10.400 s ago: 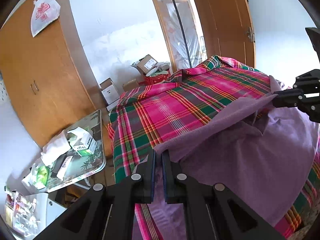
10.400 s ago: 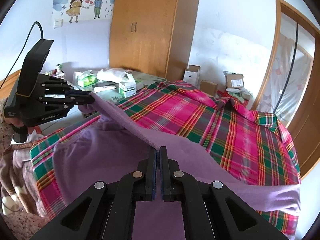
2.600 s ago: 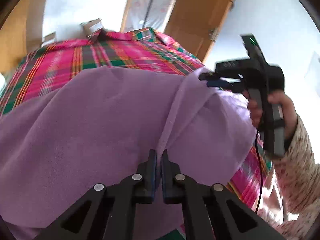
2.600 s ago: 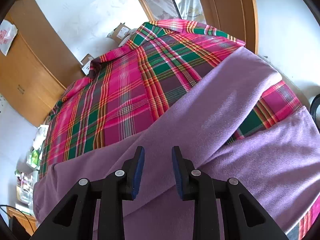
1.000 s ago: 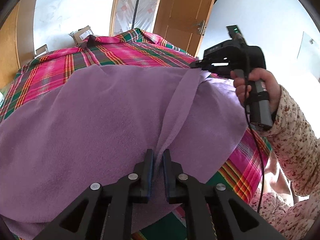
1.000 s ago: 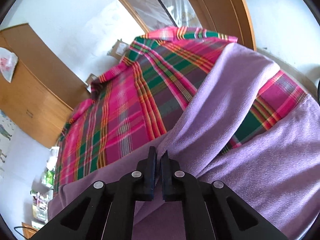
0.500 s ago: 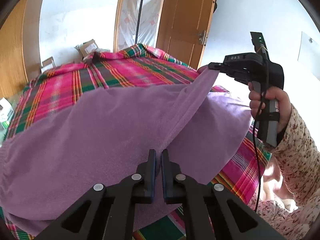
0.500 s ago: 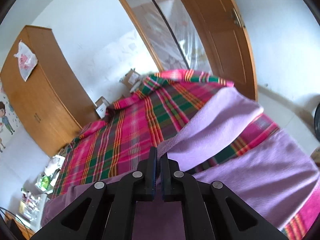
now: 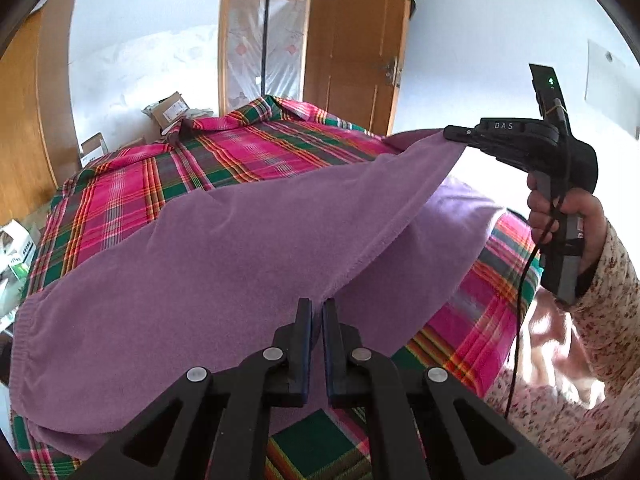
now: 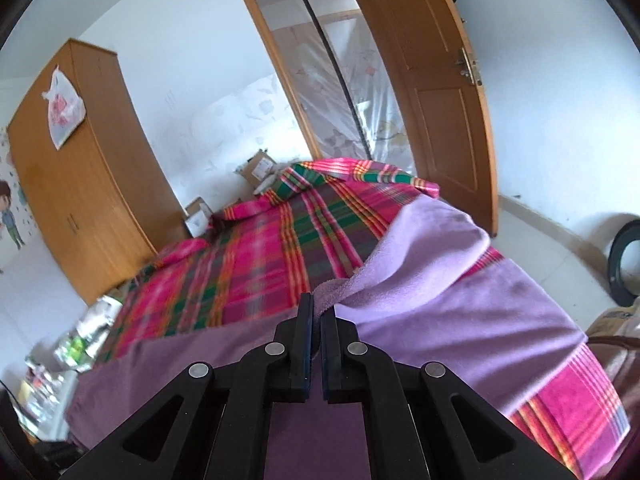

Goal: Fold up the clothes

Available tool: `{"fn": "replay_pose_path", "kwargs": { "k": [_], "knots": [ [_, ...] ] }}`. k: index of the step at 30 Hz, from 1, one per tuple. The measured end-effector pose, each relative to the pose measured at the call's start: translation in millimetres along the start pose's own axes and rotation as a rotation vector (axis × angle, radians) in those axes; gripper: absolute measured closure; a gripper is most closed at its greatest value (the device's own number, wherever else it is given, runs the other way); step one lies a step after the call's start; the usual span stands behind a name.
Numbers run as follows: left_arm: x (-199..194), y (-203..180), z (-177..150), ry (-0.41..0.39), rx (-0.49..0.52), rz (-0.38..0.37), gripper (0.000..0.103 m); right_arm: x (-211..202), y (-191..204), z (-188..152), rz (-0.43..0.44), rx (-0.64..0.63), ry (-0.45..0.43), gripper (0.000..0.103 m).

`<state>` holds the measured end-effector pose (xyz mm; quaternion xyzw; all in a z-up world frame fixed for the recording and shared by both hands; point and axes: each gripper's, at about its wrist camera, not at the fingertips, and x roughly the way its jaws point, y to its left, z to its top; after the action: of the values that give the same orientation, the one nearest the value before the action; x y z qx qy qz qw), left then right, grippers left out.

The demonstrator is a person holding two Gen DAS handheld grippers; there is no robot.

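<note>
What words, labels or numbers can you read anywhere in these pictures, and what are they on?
"DAS": on the top of the right hand-held gripper, which pinches an edge of the purple garment.
Cardboard box label beyond the bed: too small to read.
Plastic bag on the wardrobe: red print, blurred.
Small white boxes at the left edge: print too small to read.

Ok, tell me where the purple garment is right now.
The purple garment lies spread over the plaid bedspread, its near edge lifted off the bed between the left gripper at bottom centre and the right gripper at upper right.
</note>
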<state>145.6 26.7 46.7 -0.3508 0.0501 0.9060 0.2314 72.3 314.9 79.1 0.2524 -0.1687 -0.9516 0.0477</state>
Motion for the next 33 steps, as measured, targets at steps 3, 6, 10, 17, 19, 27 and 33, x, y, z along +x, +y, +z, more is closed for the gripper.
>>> {"fn": "replay_pose_path", "kwargs": {
  "k": [3,6,10,17,19,27,33],
  "knots": [
    [1,-4,-5,0.017,0.018,0.005,0.098,-3,-8,-11,-0.006,0.009,0.011,0.1],
    [6,-5,-11,0.04,0.013,0.002,0.098,-2,-16,-22,-0.014,0.026,0.032,0.1],
    [14,-10,-18,0.08,0.038,0.021,0.098,0,-25,-38,-0.032,0.037,0.063,0.1],
    [19,-10,-27,0.111,0.032,0.022,0.098,8,-37,-61,-0.073,0.045,0.123,0.1],
    [22,-9,-29,0.123,0.027,0.02,0.098,10,-37,-65,-0.088,0.035,0.138,0.1],
    [10,-6,-35,0.118,0.004,0.001,0.094,13,-44,-73,-0.103,0.035,0.175,0.099],
    [-18,38,-43,0.072,-0.177,0.031,0.094,12,-42,-75,-0.118,0.03,0.168,0.099]
  ]
}}
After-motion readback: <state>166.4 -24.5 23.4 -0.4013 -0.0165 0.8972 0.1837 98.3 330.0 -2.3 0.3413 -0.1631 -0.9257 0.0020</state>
